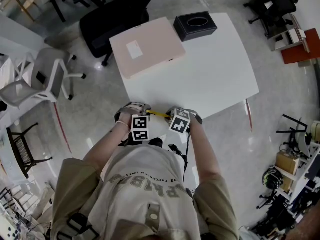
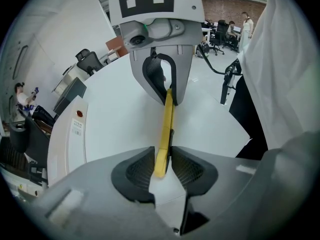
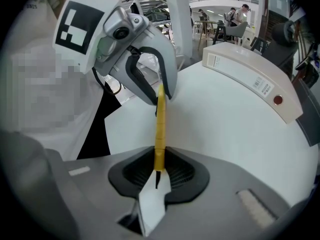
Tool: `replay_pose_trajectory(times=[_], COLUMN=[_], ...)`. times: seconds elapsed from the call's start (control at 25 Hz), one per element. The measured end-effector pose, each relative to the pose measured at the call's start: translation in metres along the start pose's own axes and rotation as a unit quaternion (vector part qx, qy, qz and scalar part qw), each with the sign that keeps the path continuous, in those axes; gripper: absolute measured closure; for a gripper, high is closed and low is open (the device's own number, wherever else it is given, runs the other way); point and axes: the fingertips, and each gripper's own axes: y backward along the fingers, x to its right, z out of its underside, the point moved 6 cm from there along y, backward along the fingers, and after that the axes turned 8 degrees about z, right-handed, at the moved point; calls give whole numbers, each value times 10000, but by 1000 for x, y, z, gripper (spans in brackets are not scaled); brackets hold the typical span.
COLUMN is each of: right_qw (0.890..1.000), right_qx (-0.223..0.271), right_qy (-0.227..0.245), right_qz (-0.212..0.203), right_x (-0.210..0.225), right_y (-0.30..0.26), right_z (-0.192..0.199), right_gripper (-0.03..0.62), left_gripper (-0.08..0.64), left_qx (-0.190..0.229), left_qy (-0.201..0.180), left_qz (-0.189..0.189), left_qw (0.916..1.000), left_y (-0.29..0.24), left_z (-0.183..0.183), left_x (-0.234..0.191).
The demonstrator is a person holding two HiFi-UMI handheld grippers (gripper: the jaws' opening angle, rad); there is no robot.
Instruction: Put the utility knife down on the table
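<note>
The right gripper (image 3: pixel 159 166) clamped the near end of a yellow utility knife (image 3: pixel 160 129); the left gripper (image 3: pixel 161 91) held its far end above the white table (image 3: pixel 225 134), a pale box (image 3: pixel 250 81) far right.

Bright even lgt, soft shadows; fisheye warp w/ dark edges.

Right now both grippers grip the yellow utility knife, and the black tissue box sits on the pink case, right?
No: in the head view the black tissue box stands on the white table beside the pink case, not on it. The left gripper and right gripper do both grip the yellow utility knife.
</note>
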Motion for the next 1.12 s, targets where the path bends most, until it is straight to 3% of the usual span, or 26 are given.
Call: replay_pose_trajectory(times=[1.12], right_qw=[9991], right_qx=[102], right_qy=[-153], right_qz=[391], right_x=[0], right_y=[8], right_z=[11], right_gripper=[486], left_gripper=[474], left_qx=[-14], left_qy=[88], left_qz=[-40], left_qw=[10000], left_y=[-3], left_z=[0], left_x=[7])
